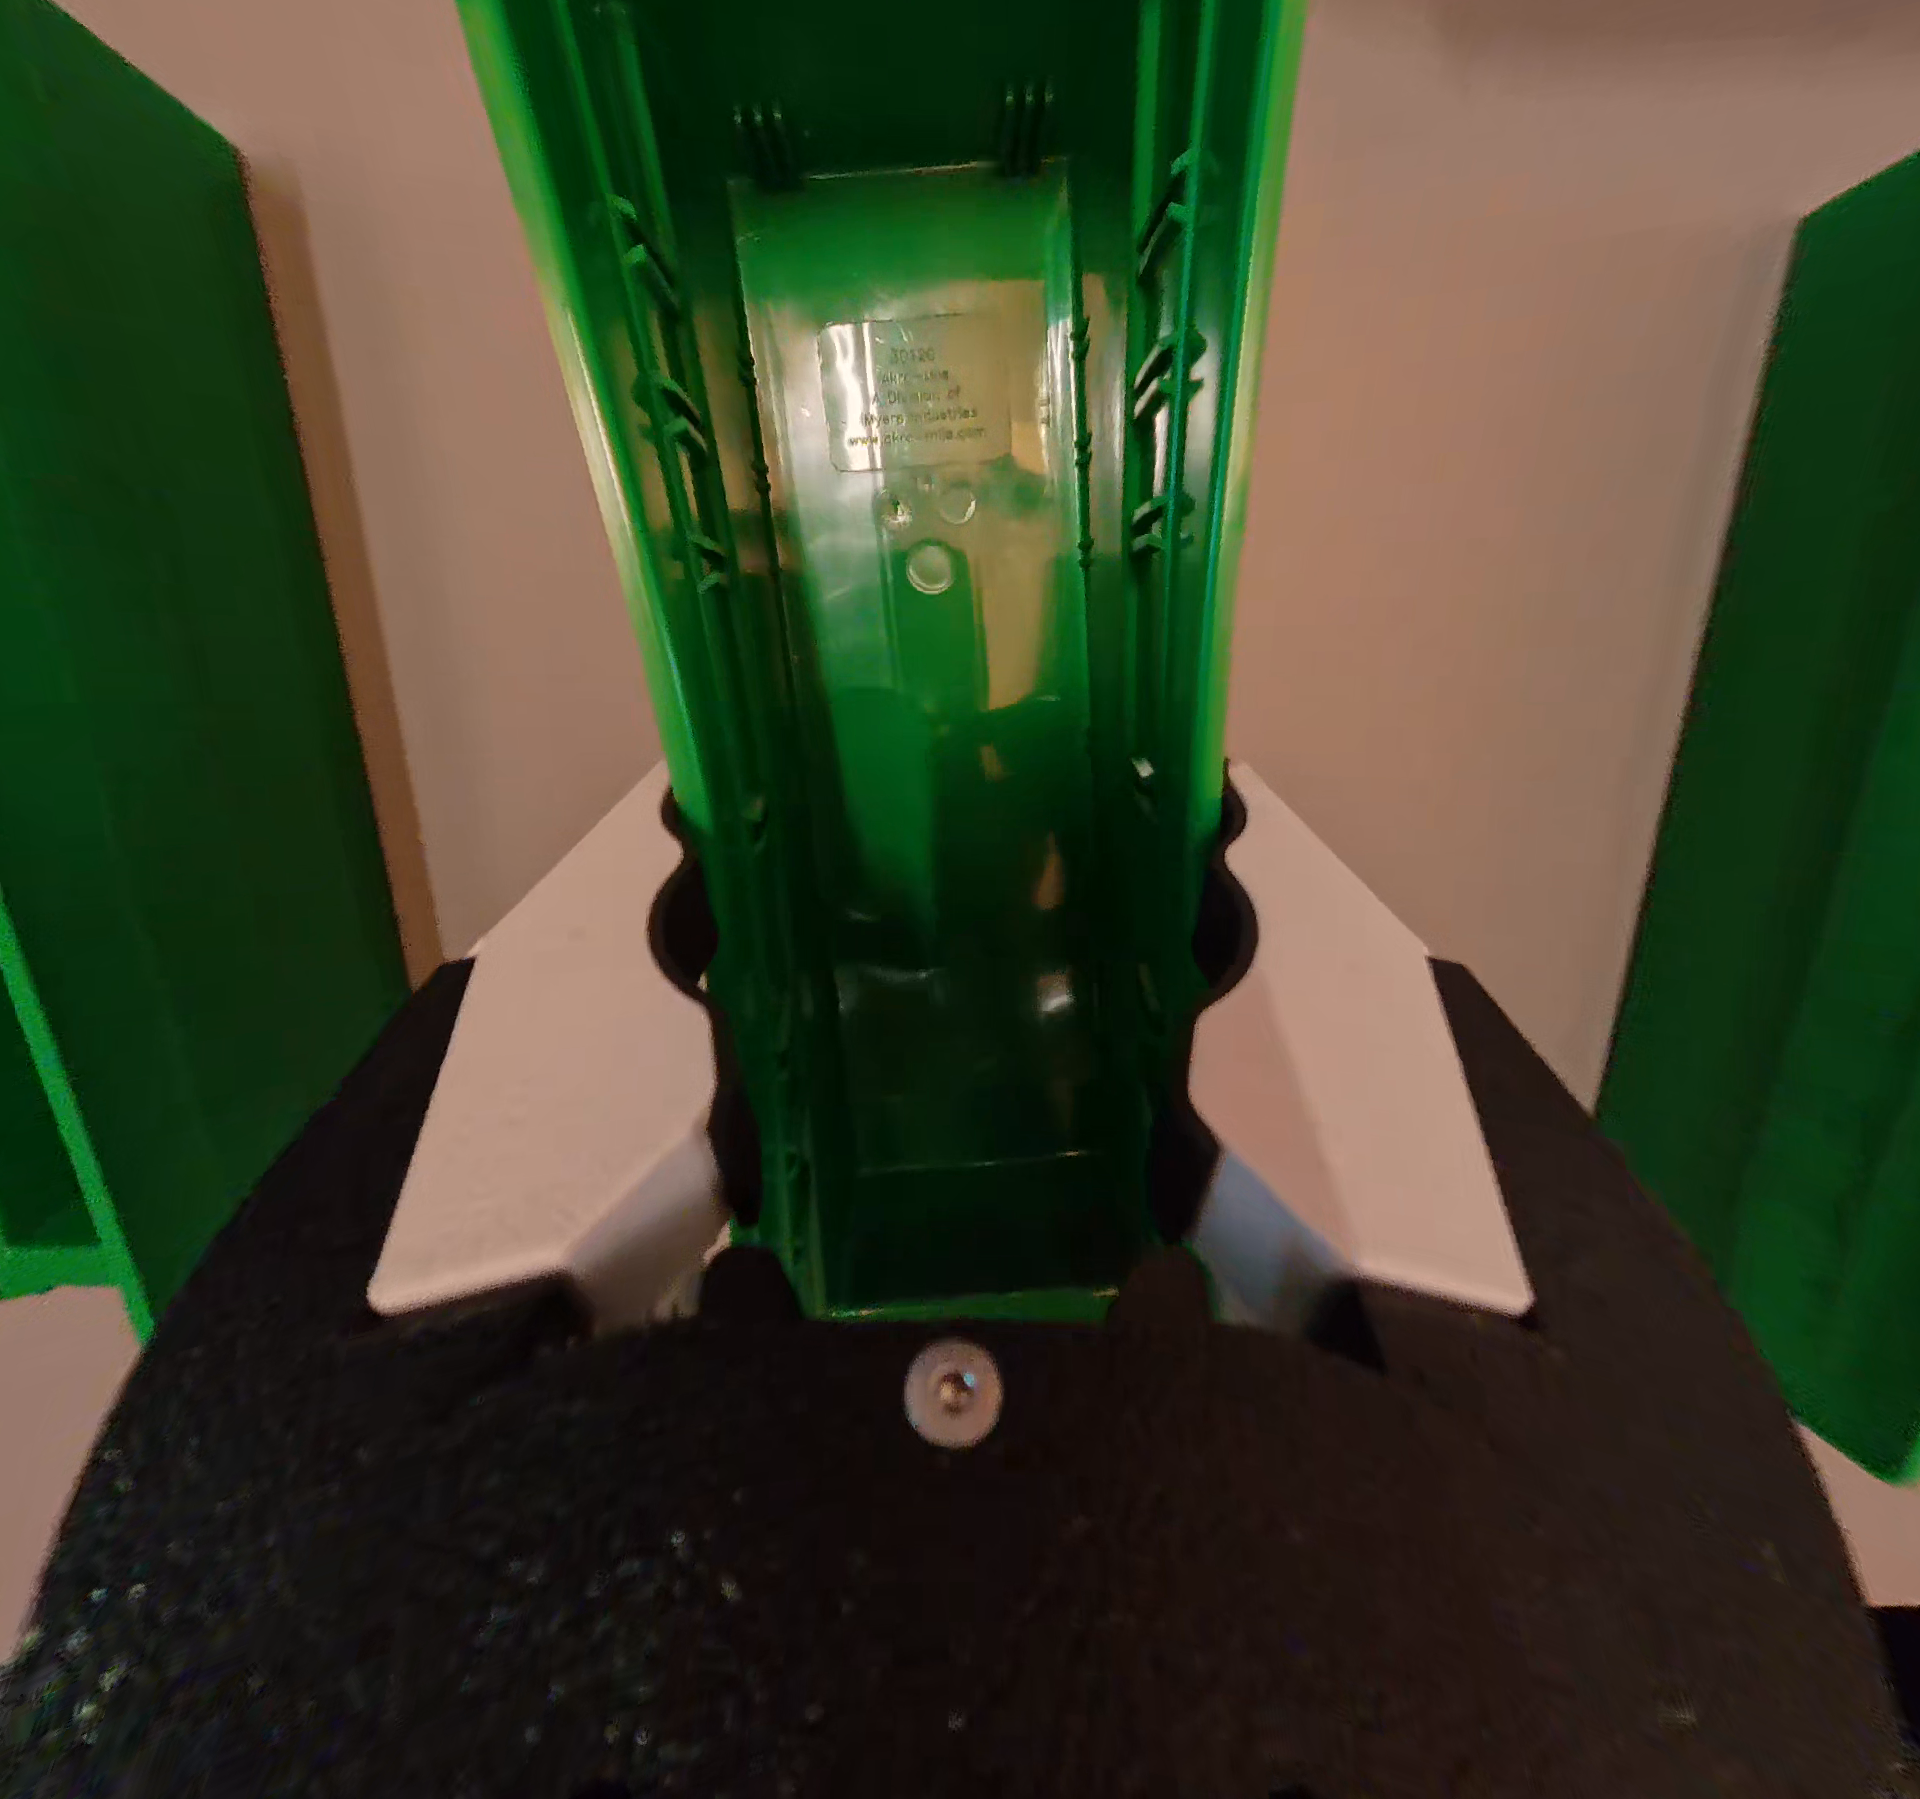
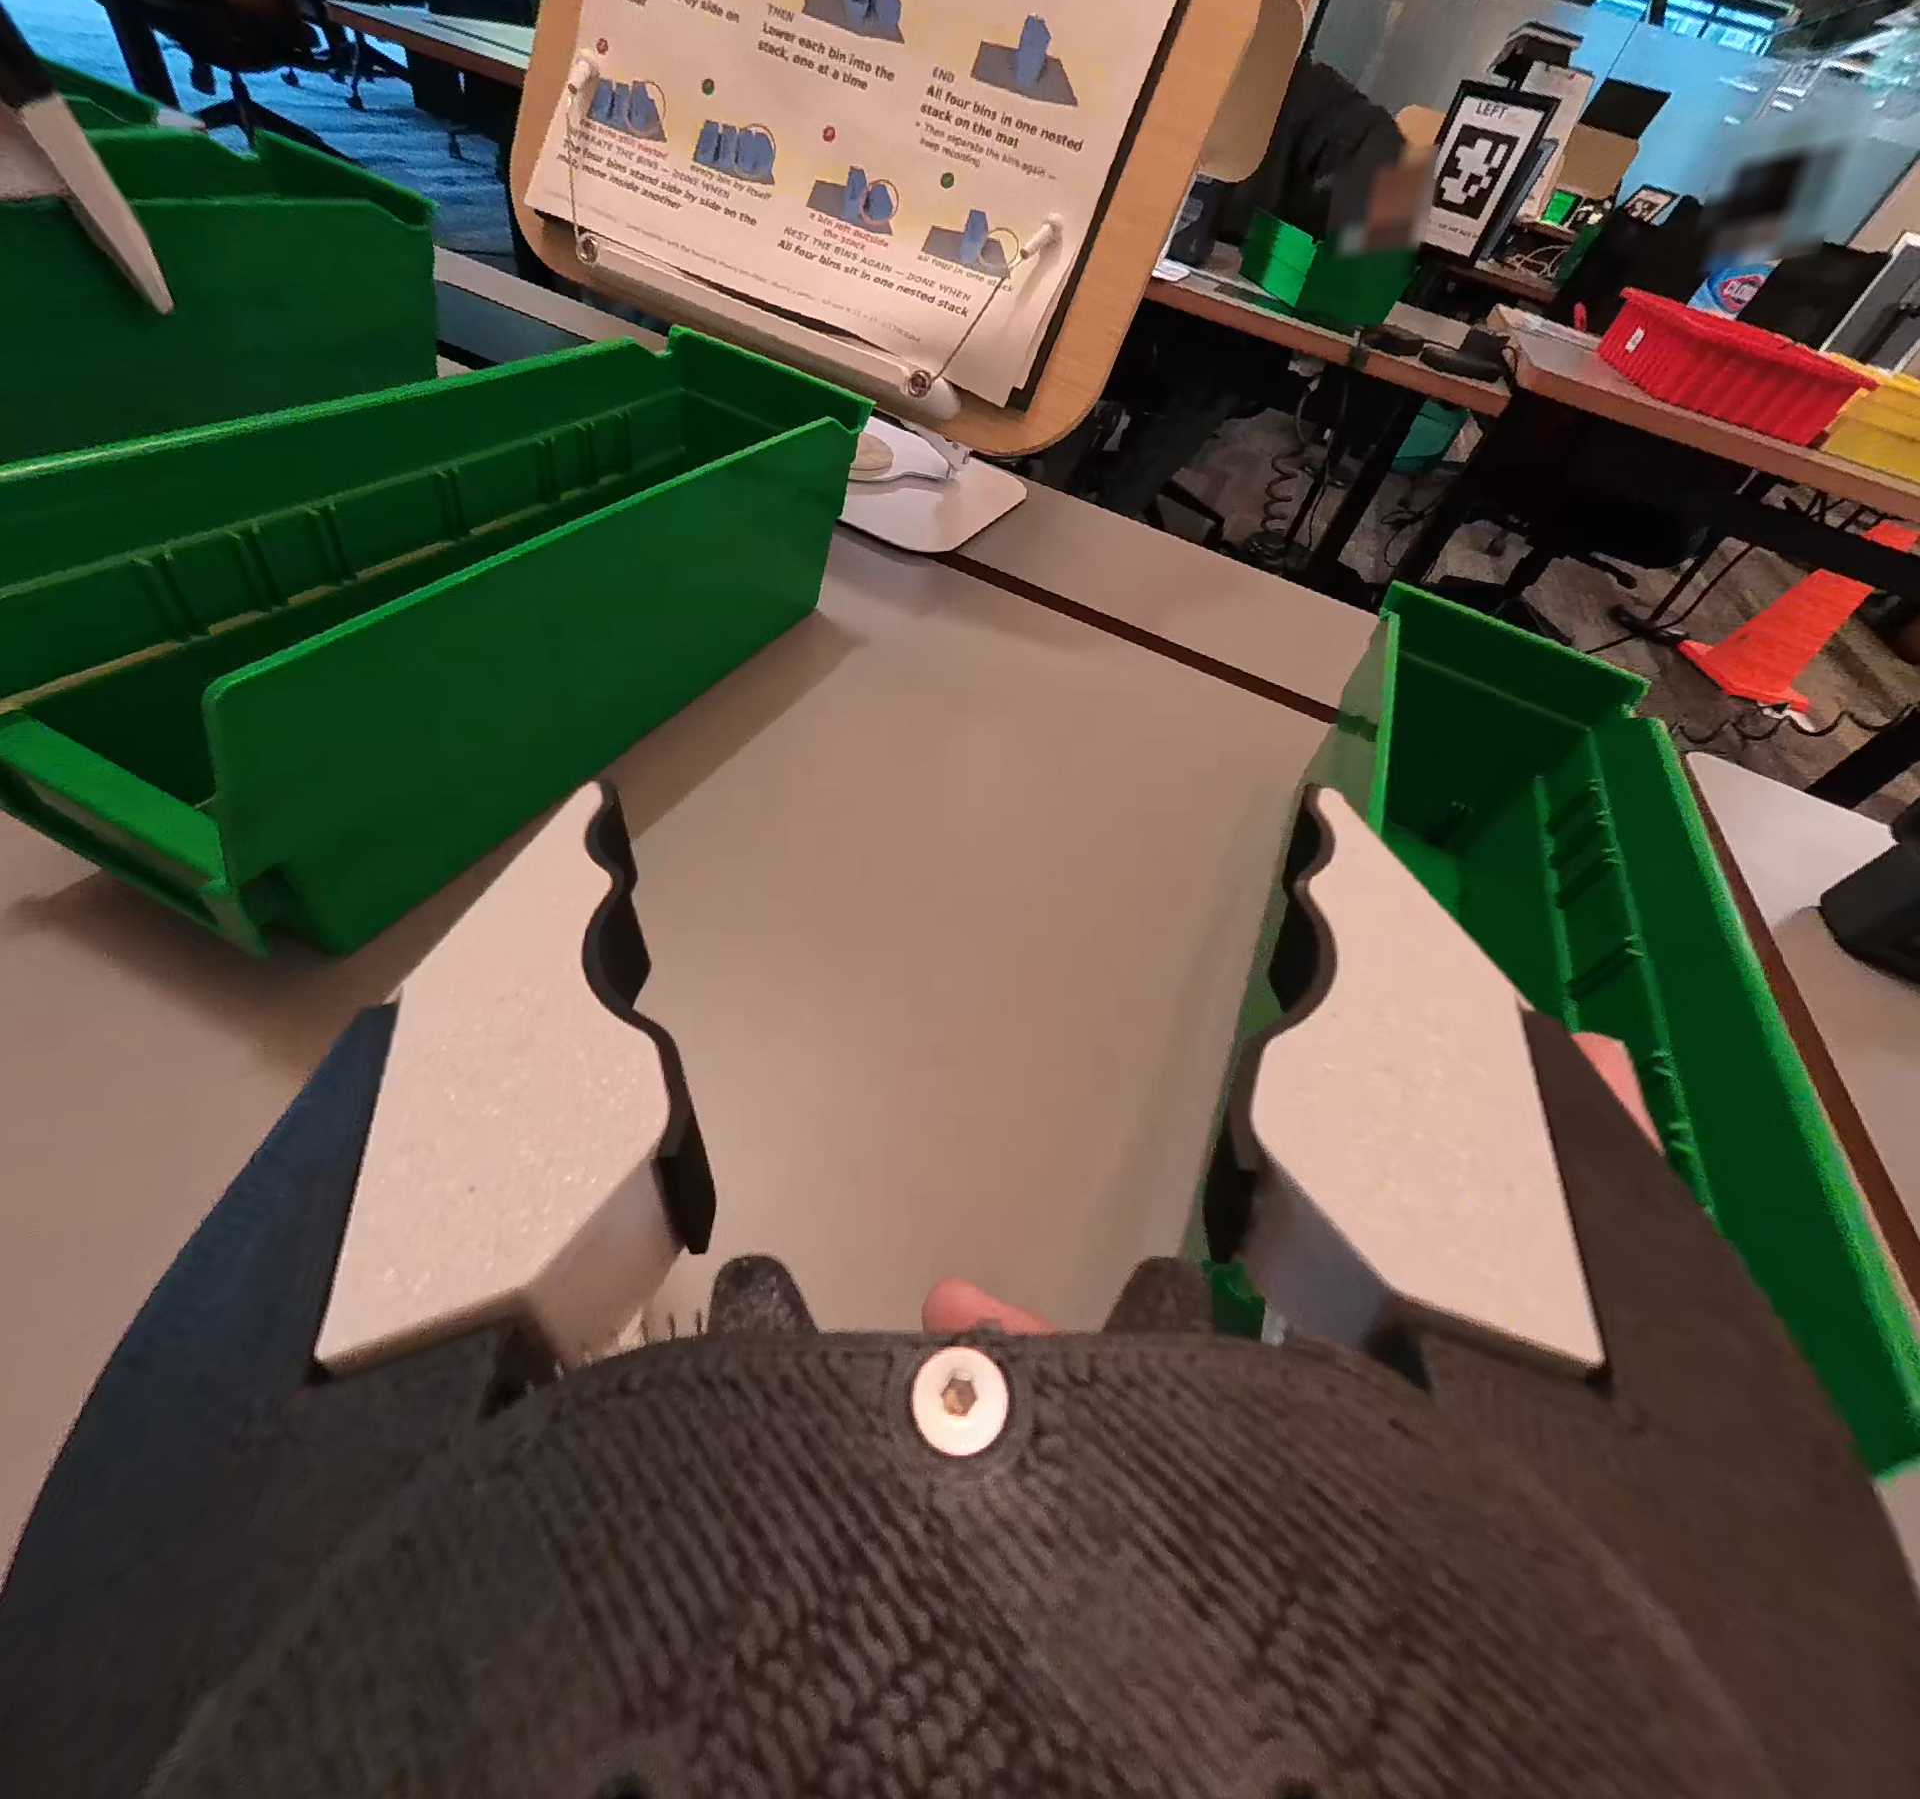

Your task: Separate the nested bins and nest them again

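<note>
Four green bins point(image 2: 436, 606) — one pinched in left hand-held gripper point(image 1: 951, 970), right hand-held gripper point(image 2: 956, 1011) spread empty.

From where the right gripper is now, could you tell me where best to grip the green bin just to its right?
Probably the near long side wall of the green bin, from above. The bin sits upright and open-topped, and that thin wall lies right beside the right gripper, whose open jaws could straddle it with one finger inside and one outside.
</note>
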Demonstrator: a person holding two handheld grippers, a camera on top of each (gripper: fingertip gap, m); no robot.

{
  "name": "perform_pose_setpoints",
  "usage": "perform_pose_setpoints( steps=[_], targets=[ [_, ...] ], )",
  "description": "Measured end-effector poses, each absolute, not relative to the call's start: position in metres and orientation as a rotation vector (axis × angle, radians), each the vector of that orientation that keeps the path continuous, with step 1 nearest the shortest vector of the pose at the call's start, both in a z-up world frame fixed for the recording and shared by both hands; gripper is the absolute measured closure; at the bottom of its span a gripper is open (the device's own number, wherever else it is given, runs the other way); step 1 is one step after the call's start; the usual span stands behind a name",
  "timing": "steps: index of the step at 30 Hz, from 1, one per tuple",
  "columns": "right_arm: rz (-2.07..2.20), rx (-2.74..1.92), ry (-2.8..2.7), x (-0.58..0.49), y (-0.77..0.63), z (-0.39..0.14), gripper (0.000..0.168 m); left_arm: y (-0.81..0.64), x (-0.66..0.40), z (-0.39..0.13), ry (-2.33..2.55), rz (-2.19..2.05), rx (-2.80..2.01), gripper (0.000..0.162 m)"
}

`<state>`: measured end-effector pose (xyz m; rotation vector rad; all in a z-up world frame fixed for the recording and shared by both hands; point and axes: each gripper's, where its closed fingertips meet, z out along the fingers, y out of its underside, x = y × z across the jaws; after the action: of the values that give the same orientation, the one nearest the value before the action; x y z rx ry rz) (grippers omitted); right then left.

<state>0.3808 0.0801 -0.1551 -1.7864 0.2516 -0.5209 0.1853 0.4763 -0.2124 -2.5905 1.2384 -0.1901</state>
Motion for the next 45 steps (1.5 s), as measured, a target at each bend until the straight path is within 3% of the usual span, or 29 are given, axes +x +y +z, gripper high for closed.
perform_pose_setpoints(
  steps=[15, 28, 45],
  targets=[
    [-0.498, -1.792, 0.286, 0.387, 0.078, -0.161, 0.051, 0.340, 0.278, -0.080, 1.362, -0.507, -2.497, 0.068],
    [-0.582, -1.850, 0.337, 0.394, 0.070, -0.165, 0.046, 0.276, 0.335, -0.117, 1.466, -0.353, -2.449, 0.068],
    [-0.575, -1.868, 0.374, 0.404, 0.064, -0.174, 0.047, 0.274, 0.338, -0.120, 1.368, -0.348, -2.448, 0.068]
  ],
)
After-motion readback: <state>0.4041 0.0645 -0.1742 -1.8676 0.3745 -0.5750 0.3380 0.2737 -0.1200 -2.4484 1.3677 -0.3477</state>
